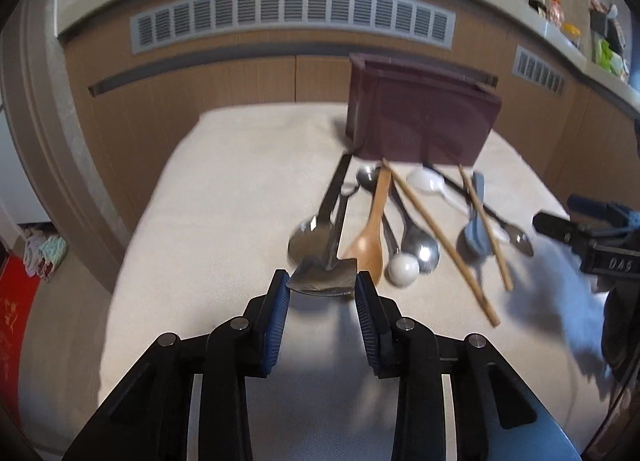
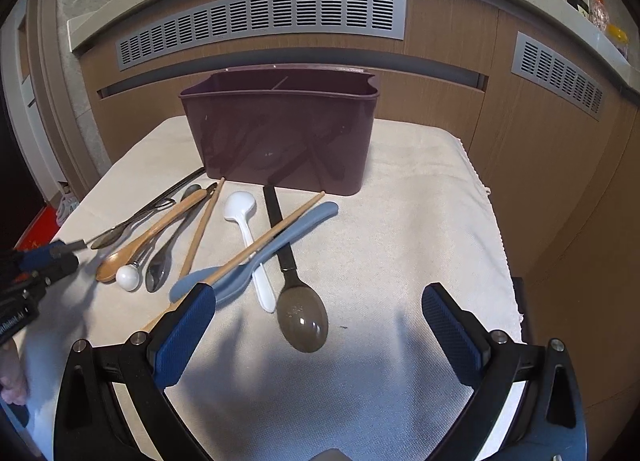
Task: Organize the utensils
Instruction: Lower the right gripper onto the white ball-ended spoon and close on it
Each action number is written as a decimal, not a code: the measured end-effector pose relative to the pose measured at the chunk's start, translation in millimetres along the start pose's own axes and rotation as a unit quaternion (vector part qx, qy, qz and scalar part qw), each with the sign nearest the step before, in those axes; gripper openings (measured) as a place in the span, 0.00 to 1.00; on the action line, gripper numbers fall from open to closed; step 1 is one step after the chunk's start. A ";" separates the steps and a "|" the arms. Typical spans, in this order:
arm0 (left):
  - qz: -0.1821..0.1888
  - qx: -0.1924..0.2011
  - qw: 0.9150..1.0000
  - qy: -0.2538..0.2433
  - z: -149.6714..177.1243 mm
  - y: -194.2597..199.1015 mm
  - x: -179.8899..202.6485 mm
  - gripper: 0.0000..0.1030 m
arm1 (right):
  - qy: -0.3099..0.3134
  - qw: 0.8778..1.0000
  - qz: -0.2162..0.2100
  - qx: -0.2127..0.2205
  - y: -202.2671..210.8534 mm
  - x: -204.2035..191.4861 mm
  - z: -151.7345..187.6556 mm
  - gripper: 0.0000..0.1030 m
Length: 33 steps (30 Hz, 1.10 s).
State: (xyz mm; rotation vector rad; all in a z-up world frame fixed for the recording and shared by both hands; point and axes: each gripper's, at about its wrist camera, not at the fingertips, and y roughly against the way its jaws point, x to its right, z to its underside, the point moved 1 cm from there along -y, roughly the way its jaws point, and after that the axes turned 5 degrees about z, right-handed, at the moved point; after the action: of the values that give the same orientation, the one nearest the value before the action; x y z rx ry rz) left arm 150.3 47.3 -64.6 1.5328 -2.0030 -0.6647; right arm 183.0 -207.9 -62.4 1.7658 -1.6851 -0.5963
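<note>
A dark maroon utensil caddy (image 2: 280,133) stands at the back of a cream cloth; it also shows in the left wrist view (image 1: 420,117). In front lie several utensils: a metal spatula (image 1: 326,273), a wooden spoon (image 1: 366,237), steel spoons, chopsticks (image 1: 440,241), a white spoon (image 2: 248,237), a blue spoon (image 2: 256,261) and a black-handled spoon (image 2: 302,315). My left gripper (image 1: 322,281) is open, its fingers on either side of the spatula blade, not closed on it. My right gripper (image 2: 318,307) is wide open above the black-handled spoon.
The cream cloth (image 2: 420,221) covers a small table with edges close on the left and right. Wooden cabinets with grey vents (image 2: 260,21) stand behind. A red mat (image 1: 12,321) lies on the floor at left.
</note>
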 end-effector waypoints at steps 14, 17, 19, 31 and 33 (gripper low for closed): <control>0.014 0.042 0.998 0.036 -19.4 8.6 -10.6 0.34 | 0.113 0.983 -0.142 -0.029 -3.6 -94.3 3.0 0.35; 0.021 0.044 0.998 0.037 -22.1 8.5 -15.9 0.34 | 0.133 0.978 -0.160 -0.029 -8.0 -112.7 5.5 0.34; 0.026 0.045 0.998 0.038 -24.6 8.3 -18.6 0.34 | 0.138 0.976 -0.167 -0.024 -9.1 -121.8 5.2 0.33; 0.038 0.056 0.996 0.057 -31.7 6.1 -33.4 0.34 | 0.176 0.977 -0.115 -0.023 -30.6 -143.7 0.2 0.20; 0.035 0.060 0.996 0.062 -36.0 4.1 -33.7 0.34 | 0.175 0.979 -0.100 -0.010 -20.4 -135.1 -2.1 0.20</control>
State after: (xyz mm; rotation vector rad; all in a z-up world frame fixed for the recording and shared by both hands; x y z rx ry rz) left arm 178.8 78.5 -39.0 1.5257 -2.0226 -0.4183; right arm 187.6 -73.7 -87.8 1.9100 -1.2704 -0.3574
